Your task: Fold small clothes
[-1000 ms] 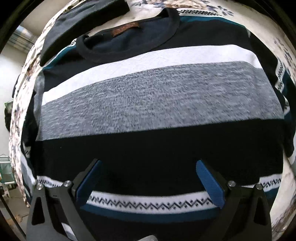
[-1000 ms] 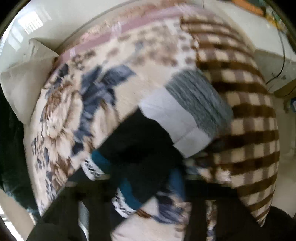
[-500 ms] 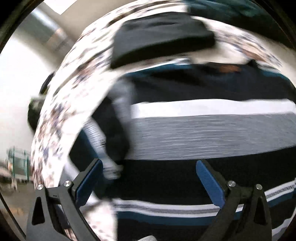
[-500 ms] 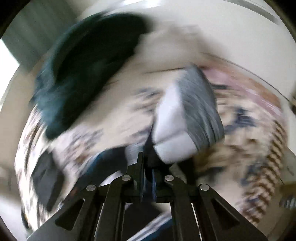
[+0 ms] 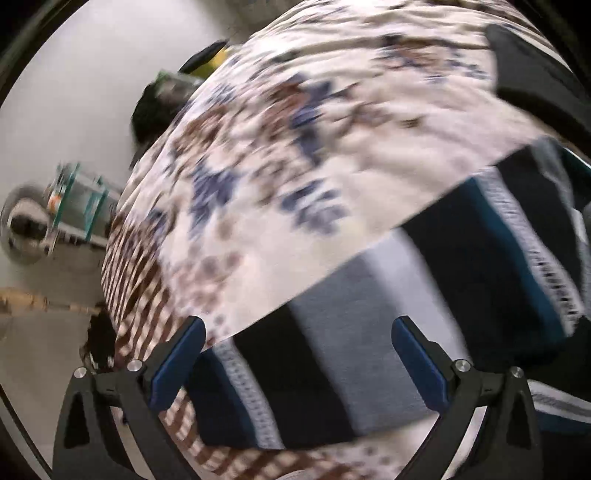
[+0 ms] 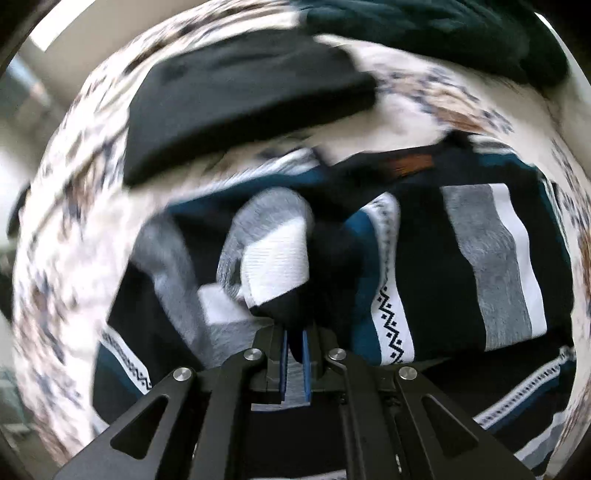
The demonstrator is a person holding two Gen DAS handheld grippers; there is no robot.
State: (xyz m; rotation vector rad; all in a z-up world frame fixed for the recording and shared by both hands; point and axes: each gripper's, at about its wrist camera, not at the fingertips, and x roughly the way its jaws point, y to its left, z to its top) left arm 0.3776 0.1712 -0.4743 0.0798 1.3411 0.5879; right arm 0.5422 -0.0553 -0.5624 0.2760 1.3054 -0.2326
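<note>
A striped sweater (image 6: 461,258) in black, grey, white and teal lies on a floral bedspread (image 6: 74,258). My right gripper (image 6: 294,354) is shut on a fold of its sleeve (image 6: 273,254) and holds it over the sweater's body. In the left wrist view the other sleeve (image 5: 351,354) lies stretched out across the bedspread (image 5: 277,166). My left gripper (image 5: 295,354) is open and empty, its blue pads to either side of that sleeve, just above it.
A folded black garment (image 6: 236,96) lies on the bed beyond the sweater, and a dark green one (image 6: 443,33) further back. A brown checked blanket (image 5: 136,273) hangs at the bed's edge. Floor and a small shelf (image 5: 70,206) are at the left.
My right gripper has carried the gripped sleeve in over the sweater's body. My left gripper has swung left, from above the sweater's front to the other sleeve near the bed's edge, staying open.
</note>
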